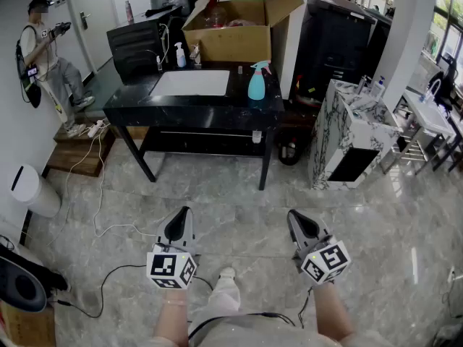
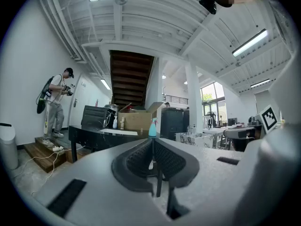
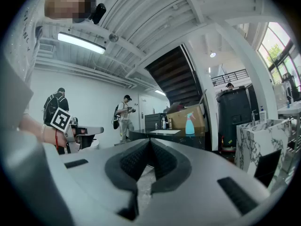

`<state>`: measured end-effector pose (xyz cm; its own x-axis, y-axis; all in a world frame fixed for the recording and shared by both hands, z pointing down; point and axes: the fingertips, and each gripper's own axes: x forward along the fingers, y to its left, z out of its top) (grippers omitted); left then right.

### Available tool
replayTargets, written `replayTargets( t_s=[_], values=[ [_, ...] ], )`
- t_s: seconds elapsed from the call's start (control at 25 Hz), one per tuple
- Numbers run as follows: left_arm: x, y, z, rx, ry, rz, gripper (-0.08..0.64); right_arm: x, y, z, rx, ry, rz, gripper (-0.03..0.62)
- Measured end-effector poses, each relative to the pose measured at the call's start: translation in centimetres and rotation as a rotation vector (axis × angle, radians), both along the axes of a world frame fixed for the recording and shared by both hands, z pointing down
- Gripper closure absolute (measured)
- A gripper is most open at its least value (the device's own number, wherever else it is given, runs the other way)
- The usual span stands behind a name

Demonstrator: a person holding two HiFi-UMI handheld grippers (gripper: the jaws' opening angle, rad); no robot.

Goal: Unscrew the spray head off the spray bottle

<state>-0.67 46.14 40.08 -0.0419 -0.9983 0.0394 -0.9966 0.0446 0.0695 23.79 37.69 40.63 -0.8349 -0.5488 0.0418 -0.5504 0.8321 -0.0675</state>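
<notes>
Head view: a turquoise plastic spray bottle with a pink spray head stands upright near the right front edge of the black stone-topped bench. It is well apart from the left claw and the right claw. Grey tiled floor lies between.

Left gripper view: the jaws are pressed together on nothing, and the bottle is far off, just above the tips.

Right gripper view: this claw is closed likewise, with the bottle up and right of the tips.

- Spray bottle, near the counter's right edge: join of head and body too small to tell.
- Counter, left gripper view: lower right part hidden behind the left tongs.
- Box, back edge: contents indistinct.
- Small bottles, left of box: labels too small to read.
- Dark round object, floor: cut off by left edge.
- Left forearm, right forearm: cut off by bottom edge.
</notes>
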Motion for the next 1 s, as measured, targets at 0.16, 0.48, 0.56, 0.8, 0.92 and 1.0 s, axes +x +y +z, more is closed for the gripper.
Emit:
replayTargets(
  t_s=[0.16,0.48,0.56,0.8,0.92,1.0],
  values=[
    [-0.9,-3.2,0.0,-0.02,-0.006,0.027,0.543,-1.3,-2.9,-0.4,-0.007,0.003,0.013,0.588],
    [-3.2,-6.1,0.5,-0.042,0.017,0.044,0.543,-3.8,-5.5,0.0,-0.025,0.019,0.024,0.588],
    [-3.6,-7.3,0.4,-0.031,0.021,0.053,0.543,-4.0,-6.3,-0.4,-0.012,0.023,0.031,0.588],
    [-4.9,-10.1,-0.2,-0.015,0.015,0.083,0.543,-5.2,-8.4,-0.7,-0.009,0.016,0.059,0.588],
    [-5.7,-11.8,-0.3,-0.013,0.011,0.098,0.543,-5.8,-9.9,-0.7,-0.007,0.012,0.077,0.588],
    [-6.5,-13.0,-0.3,-0.012,0.004,0.109,0.543,-6.5,-11.0,-0.7,-0.006,0.01,0.09,0.588]
  ],
)
